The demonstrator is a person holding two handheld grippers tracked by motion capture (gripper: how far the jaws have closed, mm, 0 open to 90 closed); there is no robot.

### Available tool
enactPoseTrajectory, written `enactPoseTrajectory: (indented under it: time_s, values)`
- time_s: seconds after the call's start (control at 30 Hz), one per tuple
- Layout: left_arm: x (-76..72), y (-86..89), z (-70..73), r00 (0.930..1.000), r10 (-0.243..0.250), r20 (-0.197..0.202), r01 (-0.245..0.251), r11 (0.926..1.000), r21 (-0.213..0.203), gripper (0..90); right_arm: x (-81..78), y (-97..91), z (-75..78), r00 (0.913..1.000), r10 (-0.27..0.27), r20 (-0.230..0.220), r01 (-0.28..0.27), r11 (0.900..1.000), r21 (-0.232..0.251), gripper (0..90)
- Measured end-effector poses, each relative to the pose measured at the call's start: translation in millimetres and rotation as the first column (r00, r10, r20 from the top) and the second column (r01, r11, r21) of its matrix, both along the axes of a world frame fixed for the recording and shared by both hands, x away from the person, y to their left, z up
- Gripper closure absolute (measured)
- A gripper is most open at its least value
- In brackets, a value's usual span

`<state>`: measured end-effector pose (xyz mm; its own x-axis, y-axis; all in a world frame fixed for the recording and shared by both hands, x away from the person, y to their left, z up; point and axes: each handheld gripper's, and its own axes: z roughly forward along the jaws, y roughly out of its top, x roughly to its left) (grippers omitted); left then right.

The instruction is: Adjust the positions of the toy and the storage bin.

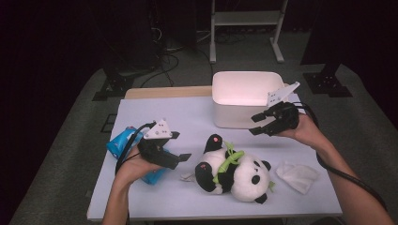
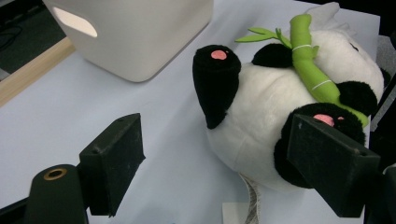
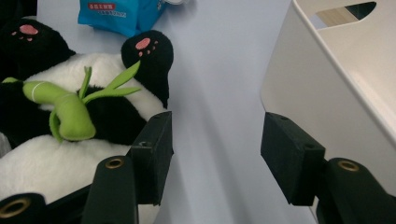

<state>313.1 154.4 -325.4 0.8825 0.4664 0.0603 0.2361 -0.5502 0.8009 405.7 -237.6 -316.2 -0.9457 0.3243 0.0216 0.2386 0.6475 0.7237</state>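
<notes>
the panda (image 1: 234, 172) lay on its back near the front edge of the table (image 1: 155, 112), about midway between the side edges, feet toward the left edge and head toward the right. a green bamboo stalk (image 1: 227, 161) lay across its belly, apparently sewn on. nothing gripped it; it rested free on the bare surface, which left it open to approach from either side.

the left gripper (image 1: 177, 146) sat just left of the panda, level with its feet, jaws spread apart and empty. in the left gripper view (image 2: 212, 154) the near foot (image 2: 217, 81) stood between and beyond the jaws and the far jaw overlapped the lower foot, but i could not tell that either pad touched fur. judged: the gripper was lined up that way to close on the feet end.

the right gripper (image 1: 259, 124) hung above the table between the panda and the bin (image 1: 244, 96), jaws apart and empty. in the right gripper view (image 3: 217, 163) only bare table lay between the jaws, with the panda to one side and the bin wall to the other. judged: it was held clear, free to help with the head end or steady the bin.

the bin stood at the back edge, right of centre, mouth up and, as far as visible, empty; judged the likely destination, being nearest and open. a blue pack (image 1: 124, 143) lay by the left edge, partly under the left hand (image 1: 136, 166). a white cloth (image 1: 298, 176) lay near the front right corner, apart from the panda.
</notes>
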Motion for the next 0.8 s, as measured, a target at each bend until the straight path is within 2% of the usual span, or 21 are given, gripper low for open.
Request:
enactPoseTrajectory:
  time_s: [0.27, 0.5, 0.8]
  values:
    - [-2.6, 7.7, 0.8, 0.9997, 0.024, 0.001, -0.024, 0.9997, 0.009, 13.6, 20.0, 14.4, 11.4, 0.9990, 0.045, 0.002, -0.045, 0.9985, -0.031, 42.7]
    - [-2.1, 12.4, 2.0, 0.9993, 0.037, 0.003, -0.037, 0.9993, 0.003, 10.8, 34.9, 23.3, 20.2, 0.9984, 0.057, -0.004, -0.057, 0.9970, -0.053, 42.2]
    - [0.0, 14.6, 1.8, 0.9992, 0.040, 0.003, -0.040, 0.9992, 0.001, 10.0, 53.0, 30.4, 23.5, 0.9973, 0.073, -0.006, -0.073, 0.9953, -0.063, 42.2]
